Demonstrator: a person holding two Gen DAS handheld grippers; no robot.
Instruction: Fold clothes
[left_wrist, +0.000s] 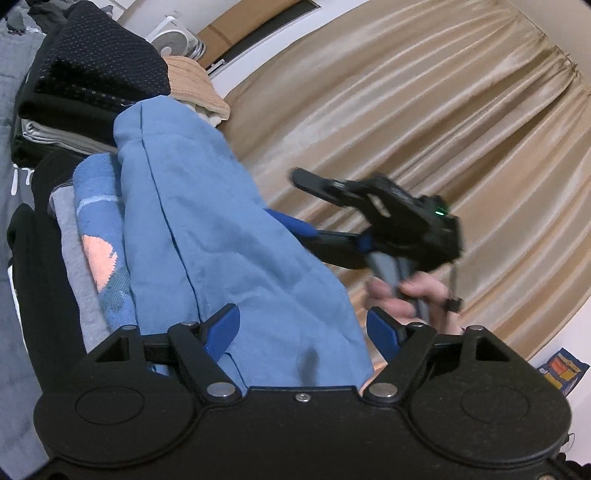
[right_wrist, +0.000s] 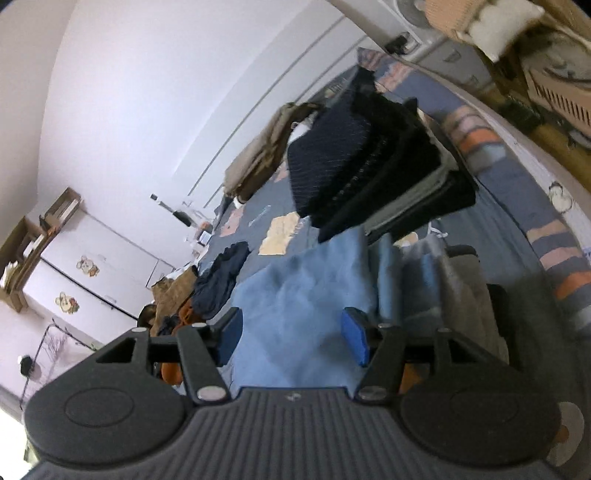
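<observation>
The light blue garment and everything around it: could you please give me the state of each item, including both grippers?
Light blue garment: folded, lying flat, not gripped.
Left gripper: open, over the garment's near edge.
Right gripper: open, above the garment.
Dark clothes stack: folded, piled.
Patterned blue garment: folded, beside the light blue one.
Navy garment: crumpled, unfolded.

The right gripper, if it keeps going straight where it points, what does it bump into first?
Most likely the light blue cloth, which lies right ahead between the open fingers of the right gripper. The dark folded stack sits beyond it, though depth is hard to judge.
</observation>
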